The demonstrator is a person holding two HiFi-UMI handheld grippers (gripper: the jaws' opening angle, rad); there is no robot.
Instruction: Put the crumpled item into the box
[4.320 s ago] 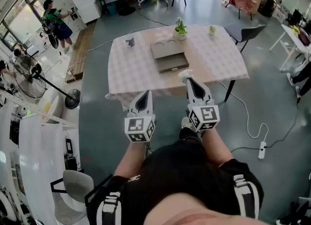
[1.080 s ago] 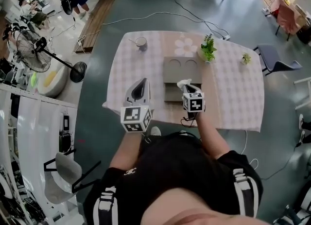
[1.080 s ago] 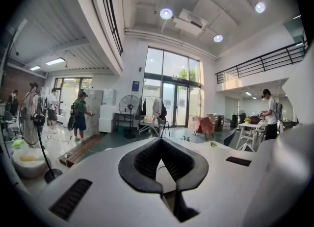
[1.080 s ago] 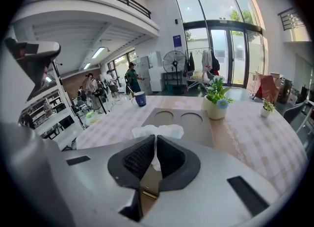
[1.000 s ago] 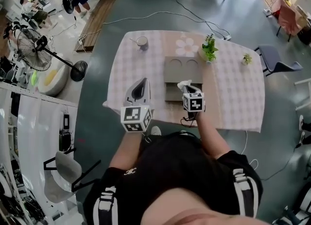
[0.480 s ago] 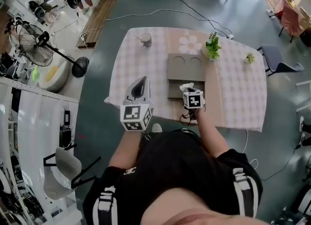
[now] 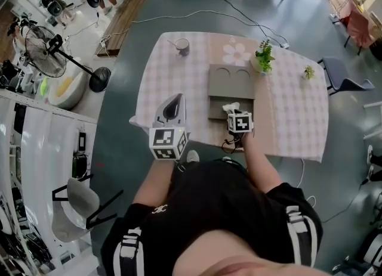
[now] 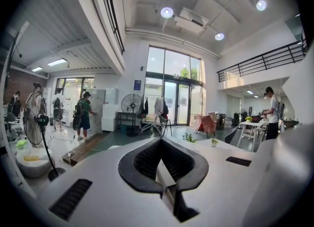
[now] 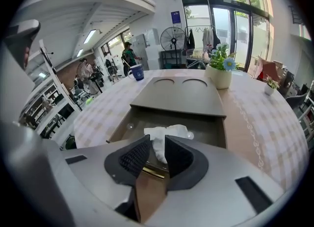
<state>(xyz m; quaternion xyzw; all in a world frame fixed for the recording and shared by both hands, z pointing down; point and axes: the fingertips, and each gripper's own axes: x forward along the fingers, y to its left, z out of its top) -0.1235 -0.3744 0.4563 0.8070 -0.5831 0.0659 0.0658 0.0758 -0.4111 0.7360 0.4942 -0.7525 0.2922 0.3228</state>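
Observation:
A flat grey-brown box (image 7: 230, 83) lies mid-table, its lid (image 9: 177, 95) with two round marks slid back, its near compartment (image 9: 128, 123) open. My right gripper (image 7: 233, 109) hangs over that open compartment, shut on a white crumpled item (image 9: 166, 134), which sticks out past the fingertips above the box's floor. The same white wad (image 7: 230, 107) shows just ahead of the marker cube. My left gripper (image 7: 172, 105) is held over the table's near left edge, shut with nothing in it; the left gripper view looks out across the room past the closed tips (image 8: 160, 145).
The table has a checked cloth (image 7: 167, 78). On it stand a mug (image 7: 182, 45) at the far left, a potted plant (image 7: 263, 58) beside the box and a small plant (image 7: 308, 72) at the far right. A floor fan (image 7: 55, 45) stands left, a chair (image 7: 339, 79) right.
My right gripper has carried the white wad from in front of the table forward to over the box's open compartment. The left gripper has kept its place at the near edge.

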